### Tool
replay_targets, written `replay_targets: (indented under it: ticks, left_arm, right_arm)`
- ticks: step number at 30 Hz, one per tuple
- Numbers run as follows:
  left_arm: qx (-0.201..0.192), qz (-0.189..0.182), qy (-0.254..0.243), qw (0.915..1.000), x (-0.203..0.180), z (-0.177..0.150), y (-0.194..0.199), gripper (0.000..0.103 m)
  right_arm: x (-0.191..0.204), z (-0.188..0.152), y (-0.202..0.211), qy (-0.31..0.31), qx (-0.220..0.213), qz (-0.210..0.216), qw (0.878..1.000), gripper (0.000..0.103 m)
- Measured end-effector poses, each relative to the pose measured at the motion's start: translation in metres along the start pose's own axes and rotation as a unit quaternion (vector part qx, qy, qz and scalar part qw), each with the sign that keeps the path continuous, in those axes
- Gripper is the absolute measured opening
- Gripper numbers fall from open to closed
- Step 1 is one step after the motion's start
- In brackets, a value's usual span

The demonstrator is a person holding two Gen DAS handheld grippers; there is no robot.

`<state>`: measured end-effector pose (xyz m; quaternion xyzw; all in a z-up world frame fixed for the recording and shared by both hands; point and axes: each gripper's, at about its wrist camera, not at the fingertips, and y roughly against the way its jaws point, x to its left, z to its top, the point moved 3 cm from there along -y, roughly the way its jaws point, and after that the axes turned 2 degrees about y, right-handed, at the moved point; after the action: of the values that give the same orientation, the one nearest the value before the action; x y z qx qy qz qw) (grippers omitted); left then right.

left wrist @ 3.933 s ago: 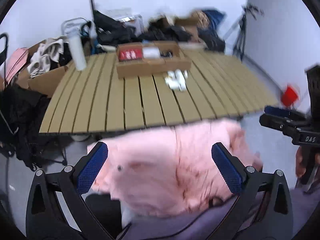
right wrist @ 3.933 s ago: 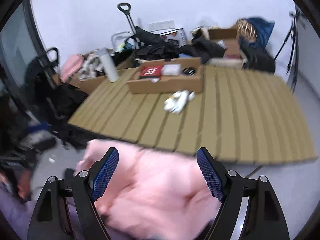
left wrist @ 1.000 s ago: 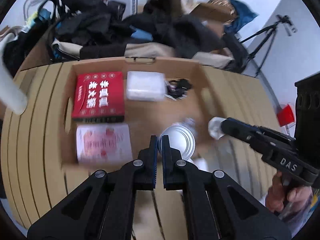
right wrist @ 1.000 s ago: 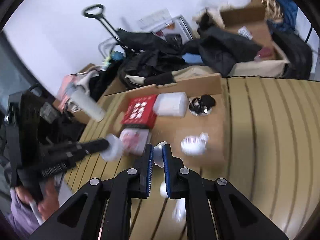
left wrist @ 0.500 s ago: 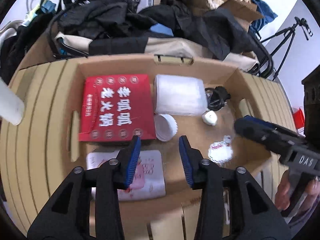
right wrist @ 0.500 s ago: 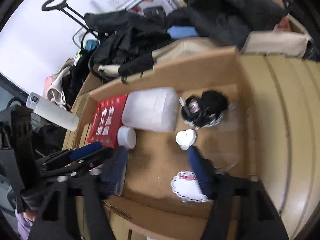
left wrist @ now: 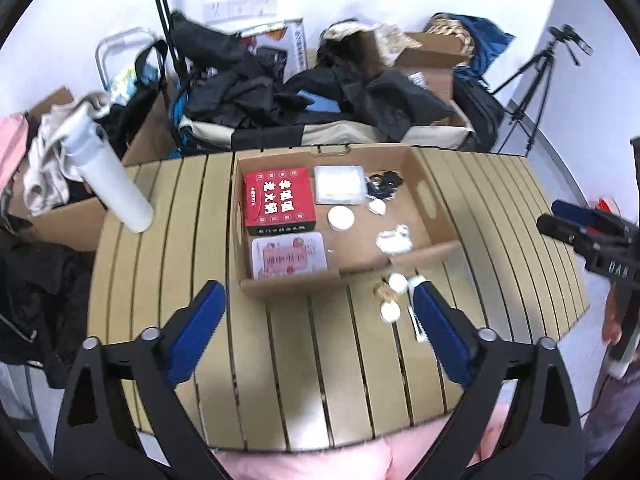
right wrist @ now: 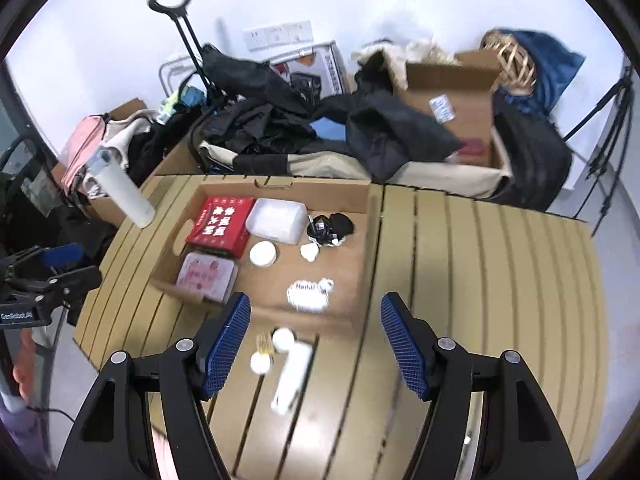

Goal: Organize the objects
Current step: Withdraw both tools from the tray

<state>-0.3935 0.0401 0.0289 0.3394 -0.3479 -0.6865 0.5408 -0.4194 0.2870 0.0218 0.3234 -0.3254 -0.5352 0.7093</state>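
Cardboard box holding seven items, both grippers' jaws apart, empty

I count one cardboard tray on the slatted table. Inside it: one red box at the far left, one pink tin near left, one clear plastic box, one round white lid, one small white cap, one black cable bundle, one white sticker. Near the tray lie two white caps and one white tube. One white bottle stands far left.
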Motion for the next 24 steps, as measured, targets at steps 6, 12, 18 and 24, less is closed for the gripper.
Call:
replay_targets:
  ticks: [6, 12, 18, 24]
  left_arm:
    - [-0.032, 0.000, -0.003, 0.9995, -0.014, -0.052, 0.062, 0.096]
    - [-0.124, 0.020, 0.024, 0.9918, -0.018, -0.141, 0.111, 0.103]
    - [-0.061, -0.044, 0.077, 0.9942, -0.024, -0.231, 0.097, 0.103]
    - [-0.055, -0.052, 0.053, 0.9957, -0.045, -0.238, 0.090, 0.103]
  right_arm:
    - [0.017, -0.043, 0.058, 0.014, -0.022, -0.003, 1.000, 0.072]
    - [0.042, -0.135, 0.089, 0.020, -0.039, 0.009, 0.999, 0.075]
    - [0.062, -0.244, 0.073, -0.050, -0.026, 0.041, 0.998, 0.075]
    - [0.080, -0.296, 0.037, -0.060, 0.028, 0.049, 0.997, 0.075]
